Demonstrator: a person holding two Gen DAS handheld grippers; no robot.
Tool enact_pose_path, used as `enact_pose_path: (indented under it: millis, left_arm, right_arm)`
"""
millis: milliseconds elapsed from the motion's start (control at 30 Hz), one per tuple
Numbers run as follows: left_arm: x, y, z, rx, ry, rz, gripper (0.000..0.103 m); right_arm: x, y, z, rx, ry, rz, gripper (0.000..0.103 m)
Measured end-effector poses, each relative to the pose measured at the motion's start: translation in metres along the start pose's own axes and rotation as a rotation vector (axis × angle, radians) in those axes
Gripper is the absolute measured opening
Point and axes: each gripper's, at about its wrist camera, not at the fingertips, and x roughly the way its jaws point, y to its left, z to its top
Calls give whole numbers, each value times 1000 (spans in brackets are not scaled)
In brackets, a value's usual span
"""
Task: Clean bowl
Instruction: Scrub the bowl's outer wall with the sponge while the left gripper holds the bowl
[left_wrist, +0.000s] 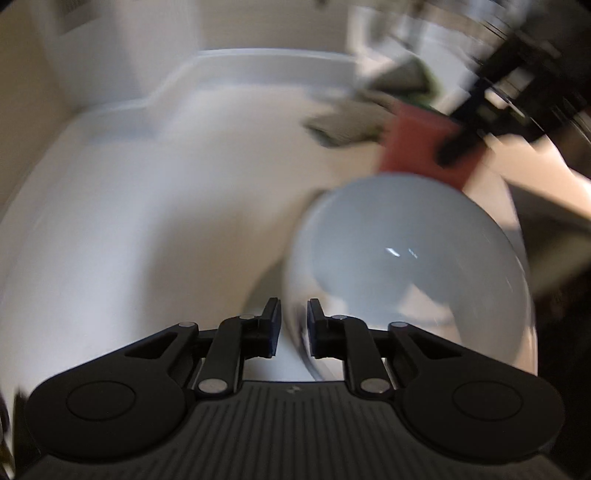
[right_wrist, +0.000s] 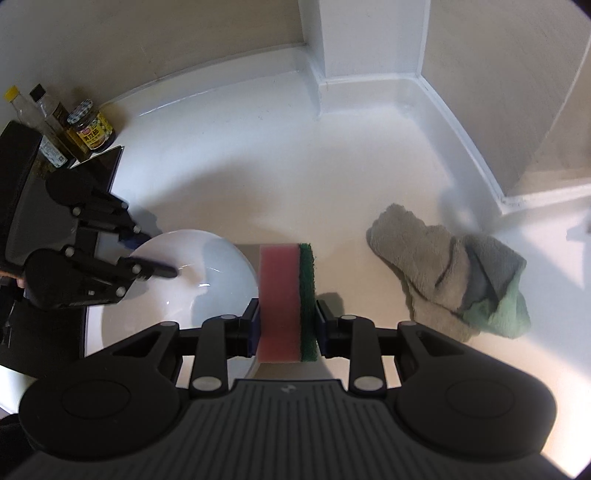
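the bowl (right_wrist: 184, 280) stands on the white counter (right_wrist: 314, 166), at the left of the sponge (right_wrist: 286, 299). the right gripper (right_wrist: 286, 326) is clamped on the sponge (pink side left, green side right). the left gripper (right_wrist: 147, 254) has its jaws apart astride the bowl rim, one finger inside and one outside, not pressing on it. a crumpled cloth (right_wrist: 447, 269) lies at the right, well apart from the bowl. bottles (right_wrist: 55, 125) stand far left by the wall.

Home kitchen, condiment bottles (right_wrist: 48, 122), white counter (right_wrist: 295, 177)
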Motion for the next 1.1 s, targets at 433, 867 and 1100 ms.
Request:
enact_pose_path:
  millis: [433, 867, 1100]
  left_arm:
    - [-3, -18, -21, -26, -18, 25, 15]
    - [-4, -11, 0, -73, -43, 40, 15]
    - [-17, -24, -31, -171, -41, 88, 15]
  right_arm:
    - [-7, 0, -8, -83, 6, 15, 25]
    - [0, -15, -2, -35, -58, 60, 26]
    - [-7, -8, -16, -67, -87, 42, 26]
